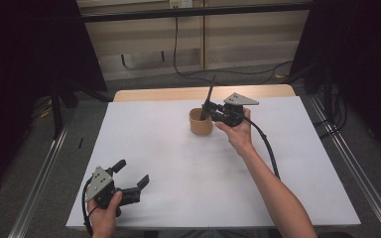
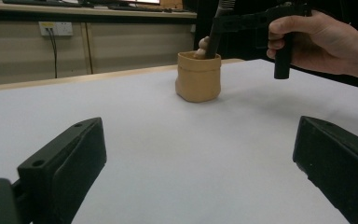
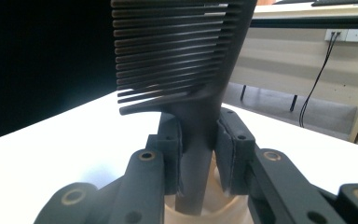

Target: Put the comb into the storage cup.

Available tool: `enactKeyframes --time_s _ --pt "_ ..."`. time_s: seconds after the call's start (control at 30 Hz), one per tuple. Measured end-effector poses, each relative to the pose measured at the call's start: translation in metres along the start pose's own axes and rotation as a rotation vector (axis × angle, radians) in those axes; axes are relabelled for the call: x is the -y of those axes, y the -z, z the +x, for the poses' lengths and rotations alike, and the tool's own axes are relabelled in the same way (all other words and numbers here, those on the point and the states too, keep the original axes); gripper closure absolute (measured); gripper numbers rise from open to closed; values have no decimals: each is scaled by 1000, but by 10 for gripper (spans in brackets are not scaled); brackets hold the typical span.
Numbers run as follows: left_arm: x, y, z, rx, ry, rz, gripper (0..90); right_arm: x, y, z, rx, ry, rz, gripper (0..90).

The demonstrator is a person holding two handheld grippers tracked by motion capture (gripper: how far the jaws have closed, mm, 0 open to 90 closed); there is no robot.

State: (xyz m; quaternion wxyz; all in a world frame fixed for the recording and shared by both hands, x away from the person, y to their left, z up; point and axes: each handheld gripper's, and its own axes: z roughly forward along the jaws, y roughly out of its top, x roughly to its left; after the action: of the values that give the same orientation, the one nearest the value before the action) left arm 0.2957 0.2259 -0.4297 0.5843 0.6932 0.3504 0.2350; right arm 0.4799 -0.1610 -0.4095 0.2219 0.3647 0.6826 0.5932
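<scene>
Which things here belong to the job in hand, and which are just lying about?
In the job: comb, tan cup, right gripper shut on the comb over the cup.

Lying about: left gripper, open and idle; wall socket; floor cable.

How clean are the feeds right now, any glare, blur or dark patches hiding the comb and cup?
High view: even light on the white table, dark corners, cup small but clear. Left gripper view: own jaws soft in the foreground, cup sharp. Right gripper view: comb backlit and dark, teeth still distinct; black area at left.
</scene>
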Motion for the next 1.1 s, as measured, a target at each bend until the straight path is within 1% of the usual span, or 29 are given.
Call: enactKeyframes --time_s 0.1,0.17,0.2,0.27,0.33,0.4,0.5,0.57,0.63,0.73,0.83,0.87,1.0,1.07,1.1 --pt "0 0 0 -1 -1 0 27 2 2 -1 7 -9 -6 726" --pt "0 -1 -1 1 5 -4 27 4 2 0 5 -2 -3 726" --pt "0 -1 -1 2 -3 1 27 5 2 0 7 4 -2 726" --pt "0 -1 -2 -7 -24 14 28 7 1 0 6 -2 -6 726" --pt "1 -1 -2 -3 -19 14 28 9 1 0 9 1 -3 726" --pt "0 -1 -2 -9 -21 11 29 10 0 0 9 5 3 726" --pt "1 -1 -1 -5 -16 12 28 13 -2 1 12 -1 16 725" --pt "1 -2 -1 -1 -18 16 29 16 -2 2 12 -6 11 725" --pt "1 -2 -2 2 -7 16 29 18 -2 2 14 -3 17 725" --pt "1 -2 -2 4 -14 15 29 20 -2 3 18 -5 20 725" --pt "1 -2 -2 1 -10 17 29 21 -3 3 15 7 23 725" --pt "1 -3 -2 3 -15 21 29 21 -3 2 16 12 26 725" --pt "2 -4 -3 10 -26 25 29 22 -1 0 27 4 27 724" --pt "2 -4 -3 9 -29 26 29 23 0 0 22 4 27 722" --pt "2 -4 -3 8 -23 23 29 24 0 1 23 7 28 722"
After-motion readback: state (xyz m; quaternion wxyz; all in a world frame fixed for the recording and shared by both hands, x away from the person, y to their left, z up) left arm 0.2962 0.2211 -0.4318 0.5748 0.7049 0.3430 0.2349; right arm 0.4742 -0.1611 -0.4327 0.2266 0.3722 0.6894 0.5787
